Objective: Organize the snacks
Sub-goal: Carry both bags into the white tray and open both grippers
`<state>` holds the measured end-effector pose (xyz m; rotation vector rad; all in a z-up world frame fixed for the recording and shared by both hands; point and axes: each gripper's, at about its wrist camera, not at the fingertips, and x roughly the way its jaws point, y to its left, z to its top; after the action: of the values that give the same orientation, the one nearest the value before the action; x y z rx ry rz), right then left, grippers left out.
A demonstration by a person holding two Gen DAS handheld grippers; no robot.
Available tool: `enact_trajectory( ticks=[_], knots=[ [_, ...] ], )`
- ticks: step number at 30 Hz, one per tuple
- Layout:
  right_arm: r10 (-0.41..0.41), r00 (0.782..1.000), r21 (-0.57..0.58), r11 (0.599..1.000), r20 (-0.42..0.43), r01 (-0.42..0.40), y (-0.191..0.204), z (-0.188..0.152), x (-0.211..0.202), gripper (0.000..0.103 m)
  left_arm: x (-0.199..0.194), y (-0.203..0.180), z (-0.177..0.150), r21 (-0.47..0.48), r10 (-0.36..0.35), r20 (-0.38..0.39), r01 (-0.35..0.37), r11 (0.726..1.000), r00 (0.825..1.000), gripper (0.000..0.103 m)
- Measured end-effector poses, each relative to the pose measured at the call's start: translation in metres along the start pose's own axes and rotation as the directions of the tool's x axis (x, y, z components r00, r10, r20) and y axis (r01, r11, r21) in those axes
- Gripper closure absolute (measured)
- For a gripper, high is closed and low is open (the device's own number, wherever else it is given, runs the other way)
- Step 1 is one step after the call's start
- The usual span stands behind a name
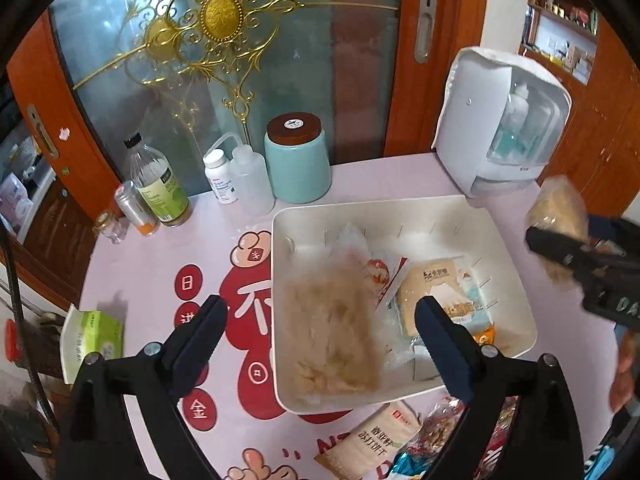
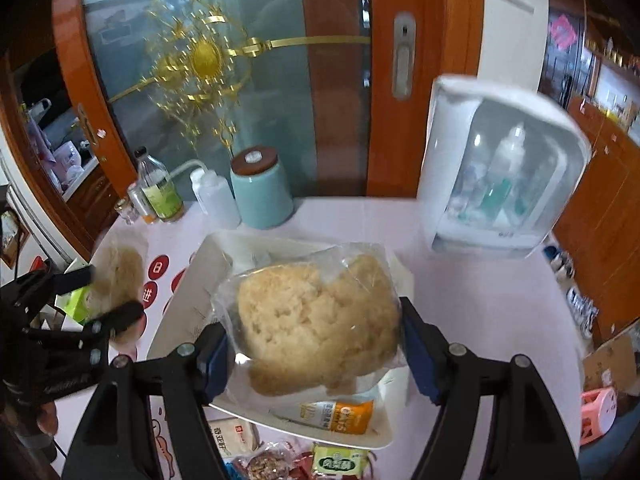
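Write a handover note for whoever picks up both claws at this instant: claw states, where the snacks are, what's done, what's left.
Left claw: open, empty, above the white bin; a blurred clear bag of pale noodle-like snack lies below it in the bin.
Right claw: holding a clear bag of golden puffed cake between its pads, over the bin.
Done: several packets are in the bin, including a beige one and an orange-cornered one.
Left: place the cake bag, then collect the packets on the table's near edge: beige cracker pack, green pack, nut pack.
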<state>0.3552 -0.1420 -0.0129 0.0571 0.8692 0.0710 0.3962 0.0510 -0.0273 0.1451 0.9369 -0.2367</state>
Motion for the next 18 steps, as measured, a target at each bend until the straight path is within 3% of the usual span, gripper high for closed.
enact_trajectory(
  ticks=[5, 18],
  knots=[
    [-0.022, 0.999, -0.007, 1.0, 0.032, 0.022, -0.001, -0.004, 0.003, 0.012, -0.003, 0.004, -0.002, -0.008, -0.013, 0.0, 0.013, 1.0, 1.0, 0.008],
    [-0.001, 0.996, -0.018, 1.0, 0.084, 0.003, -0.007, -0.011, -0.034, 0.008, -0.05, -0.02, -0.011, 0.035, -0.022, 0.078, 0.019, 0.999, 0.997, 0.008]
  ],
)
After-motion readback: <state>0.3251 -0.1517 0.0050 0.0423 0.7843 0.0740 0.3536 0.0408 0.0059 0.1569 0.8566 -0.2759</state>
